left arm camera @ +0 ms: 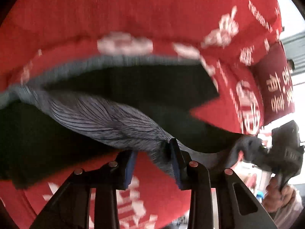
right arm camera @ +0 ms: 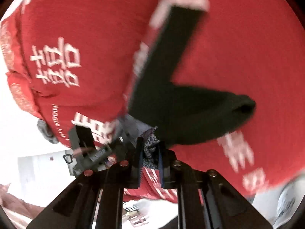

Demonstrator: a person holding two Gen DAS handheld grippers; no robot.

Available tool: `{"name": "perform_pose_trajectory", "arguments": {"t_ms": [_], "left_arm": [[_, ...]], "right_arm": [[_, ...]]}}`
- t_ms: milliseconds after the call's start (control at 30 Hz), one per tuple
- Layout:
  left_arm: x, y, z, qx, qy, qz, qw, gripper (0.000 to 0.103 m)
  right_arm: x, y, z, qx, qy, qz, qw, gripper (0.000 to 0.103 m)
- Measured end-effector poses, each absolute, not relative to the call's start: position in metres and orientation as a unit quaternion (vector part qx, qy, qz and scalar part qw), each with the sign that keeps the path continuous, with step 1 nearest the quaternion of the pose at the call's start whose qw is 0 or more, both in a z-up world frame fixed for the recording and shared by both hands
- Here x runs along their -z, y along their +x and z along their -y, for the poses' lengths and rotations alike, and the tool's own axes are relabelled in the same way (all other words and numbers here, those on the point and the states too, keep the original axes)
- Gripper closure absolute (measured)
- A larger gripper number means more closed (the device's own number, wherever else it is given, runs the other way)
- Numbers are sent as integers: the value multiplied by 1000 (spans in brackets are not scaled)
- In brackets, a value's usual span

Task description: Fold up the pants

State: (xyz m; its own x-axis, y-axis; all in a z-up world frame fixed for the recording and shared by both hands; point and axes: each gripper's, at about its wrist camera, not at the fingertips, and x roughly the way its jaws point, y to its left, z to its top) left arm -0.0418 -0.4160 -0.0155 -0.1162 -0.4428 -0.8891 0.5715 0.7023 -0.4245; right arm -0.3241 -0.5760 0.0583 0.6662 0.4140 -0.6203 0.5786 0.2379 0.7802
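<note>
your left tongs [left arm camera: 153, 159] pinch the grey ribbed waistband of the dark pants [left arm camera: 114, 93], lifted over the red printed cloth [left arm camera: 133, 9]. your right tongs [right arm camera: 150, 161] pinch the waistband's other end; both legs trail across the cloth.

The supporting surface is covered all over by a red cloth [left arm camera: 118, 9] printed with white characters and lettering, which hangs in folds over the far edge; what lies under the cloth cannot be made out. Directly on the cloth lie the dark pants [right arm camera: 183, 106], their two legs spread apart in a V with red cloth showing between them. The grey ribbed waistband [left arm camera: 91, 114] is raised off the cloth at the near end.
</note>
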Motion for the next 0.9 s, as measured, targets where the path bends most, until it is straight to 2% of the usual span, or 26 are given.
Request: {"name": "perform_pose_trajectory", "arguments": {"t_ms": [67,100,133,233,267,333,367,400,500,533,567,600,667,767,800,833,867,900], "left_arm": [[7,-24,429,374,74,-620,686,62],[3,-14,439,363,99,-605,702,41],[0,-5,442,353,110,-594,715,26],[-12,15,447,332,115,-572,741,24],[-13,19,448,327,112,-572,744,24],[-12,23,440,309,112,-574,750,24],[-7,23,437,300,116,-578,750,24],[-1,23,433,290,126,-583,748,24],[16,20,414,259,148,-598,744,24],[22,19,409,248,149,-604,742,24],[29,17,403,236,148,-611,741,24],[36,15,392,222,143,-621,738,24],[47,13,377,200,134,-637,732,24],[60,8,368,184,137,-649,726,24],[63,7,367,180,141,-650,724,24],[66,6,366,177,145,-650,725,24],[67,6,365,174,149,-648,726,24],[68,6,364,169,150,-647,729,24]], "right_arm": [[-67,-286,615,65,595,-406,691,89],[-69,-278,632,66,594,-405,692,89],[-67,-267,650,66,596,-405,691,88],[-55,-218,681,84,575,-441,685,82],[-51,-205,688,98,557,-463,683,76],[-52,-192,691,106,535,-474,691,48],[-53,-196,696,106,530,-470,698,24],[-57,-194,696,108,525,-462,707,18],[-65,-207,693,133,506,-464,715,18],[-63,-215,694,146,503,-466,713,20],[-58,-225,694,167,503,-472,705,27],[-53,-236,696,182,504,-479,695,42],[-33,-261,695,216,519,-497,661,54],[-4,-282,691,224,554,-504,623,57],[5,-284,690,223,565,-501,616,64],[11,-283,692,219,571,-496,616,74],[13,-280,693,213,577,-488,619,97],[9,-277,695,210,580,-473,629,97]]}}
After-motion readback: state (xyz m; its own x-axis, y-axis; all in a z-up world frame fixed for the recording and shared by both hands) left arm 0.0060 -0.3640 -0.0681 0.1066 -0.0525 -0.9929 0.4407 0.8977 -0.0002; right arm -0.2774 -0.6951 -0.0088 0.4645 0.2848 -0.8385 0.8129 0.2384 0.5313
